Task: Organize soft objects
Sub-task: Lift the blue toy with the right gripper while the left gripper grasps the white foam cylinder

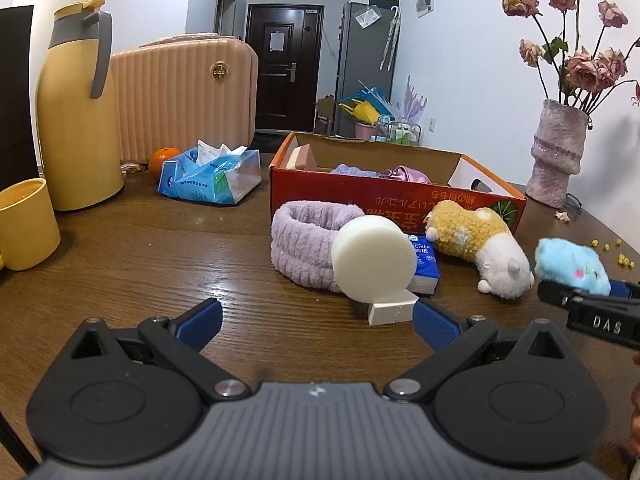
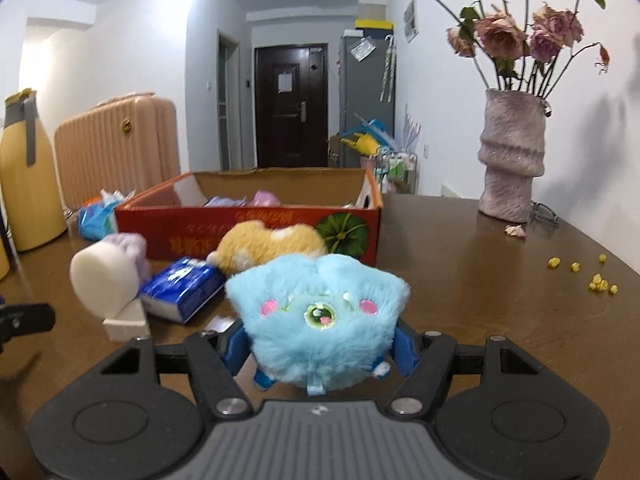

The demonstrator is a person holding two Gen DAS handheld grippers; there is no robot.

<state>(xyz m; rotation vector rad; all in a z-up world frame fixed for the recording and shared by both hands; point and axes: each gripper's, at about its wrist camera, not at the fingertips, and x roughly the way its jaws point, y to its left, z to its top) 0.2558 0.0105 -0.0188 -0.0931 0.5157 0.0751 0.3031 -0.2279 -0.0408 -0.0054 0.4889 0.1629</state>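
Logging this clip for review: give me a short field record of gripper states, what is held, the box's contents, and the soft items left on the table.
left gripper: open, holding nothing
right gripper: shut on blue plush toy
red cardboard box: open; purple soft items and a foam block inside
left on table: purple headband, white foam cylinder, orange-and-white plush, blue tissue pack

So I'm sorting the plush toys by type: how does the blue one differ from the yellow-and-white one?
The blue plush is round, long-furred and one colour; the yellow-and-white plush is elongated, curly-textured and two-toned. The blue plush sits between the fingers of the right gripper; the yellow-and-white plush lies on the table, in front of the red box. Both are soft toys still outside that box.
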